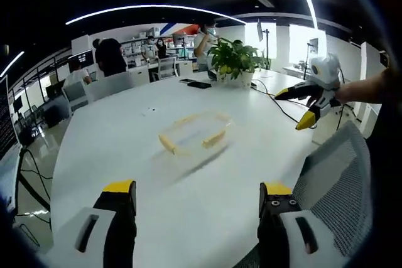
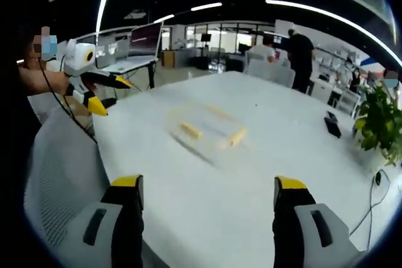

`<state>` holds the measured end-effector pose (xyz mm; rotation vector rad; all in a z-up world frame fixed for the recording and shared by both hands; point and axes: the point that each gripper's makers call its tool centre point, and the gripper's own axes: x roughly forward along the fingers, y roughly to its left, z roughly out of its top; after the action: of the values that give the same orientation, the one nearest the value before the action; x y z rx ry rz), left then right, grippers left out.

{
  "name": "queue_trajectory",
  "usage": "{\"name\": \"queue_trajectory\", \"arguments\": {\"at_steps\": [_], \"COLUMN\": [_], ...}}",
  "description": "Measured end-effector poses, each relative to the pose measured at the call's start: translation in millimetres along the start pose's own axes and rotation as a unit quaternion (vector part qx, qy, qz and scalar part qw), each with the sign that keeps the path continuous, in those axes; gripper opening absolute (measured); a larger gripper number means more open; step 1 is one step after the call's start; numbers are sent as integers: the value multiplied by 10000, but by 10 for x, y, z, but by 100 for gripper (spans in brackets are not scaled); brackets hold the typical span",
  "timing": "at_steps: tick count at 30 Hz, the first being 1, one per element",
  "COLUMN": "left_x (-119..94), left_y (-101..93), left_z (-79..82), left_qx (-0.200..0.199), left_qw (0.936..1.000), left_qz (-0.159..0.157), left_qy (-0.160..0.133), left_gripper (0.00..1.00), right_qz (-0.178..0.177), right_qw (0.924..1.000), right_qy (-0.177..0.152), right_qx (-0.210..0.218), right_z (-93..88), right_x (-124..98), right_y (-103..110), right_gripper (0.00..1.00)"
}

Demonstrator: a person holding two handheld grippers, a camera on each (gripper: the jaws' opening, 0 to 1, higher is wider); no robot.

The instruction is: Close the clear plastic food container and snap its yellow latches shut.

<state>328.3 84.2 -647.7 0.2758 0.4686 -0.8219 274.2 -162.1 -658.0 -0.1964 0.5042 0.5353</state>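
The clear plastic food container sits near the middle of the white table, well short of the potted plant at the table's far edge. It looks light, thin-walled and slick, so it will probably skate across the smooth table if pushed from one side, and its lid should flex rather than resist. The yellow latches along its rim are the sensible places to press, with the container's opposite side steadied. Whether the lid is already seated cannot be told from the blurred views. The left gripper is spread wide and holds nothing, well apart from the container. The right gripper is equally wide and empty, also well back from the container.
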Motion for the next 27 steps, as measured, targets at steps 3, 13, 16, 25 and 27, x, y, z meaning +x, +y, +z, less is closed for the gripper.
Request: {"name": "queue_trajectory", "arguments": {"at_steps": [3,13,16,25,27], "left_x": [-48,-99,-100,-105,-106], "left_y": [-44,-81,-65,5,5], "left_z": [-36,-121,-122,-201,-209], "left_qx": [-70,-181,-176,-140,-119], "left_qw": [10000,9998,9998,9999,9999], "left_qz": [32,-27,-55,-65,-87], "left_qy": [-49,-25,-34,58,67], "left_gripper": [81,95,99,99,99], "right_qz": [26,28,71,228,245], "right_qw": [9999,9998,9999,9997,9997], "right_qy": [-23,-63,-68,7,-26], "right_qx": [110,170,110,15,65], "right_z": [-57,-163,-164,-191,-181], "right_x": [-50,-139,-138,-117,-118], "right_y": [64,89,103,166,171], "right_gripper": [87,93,95,99,100]}}
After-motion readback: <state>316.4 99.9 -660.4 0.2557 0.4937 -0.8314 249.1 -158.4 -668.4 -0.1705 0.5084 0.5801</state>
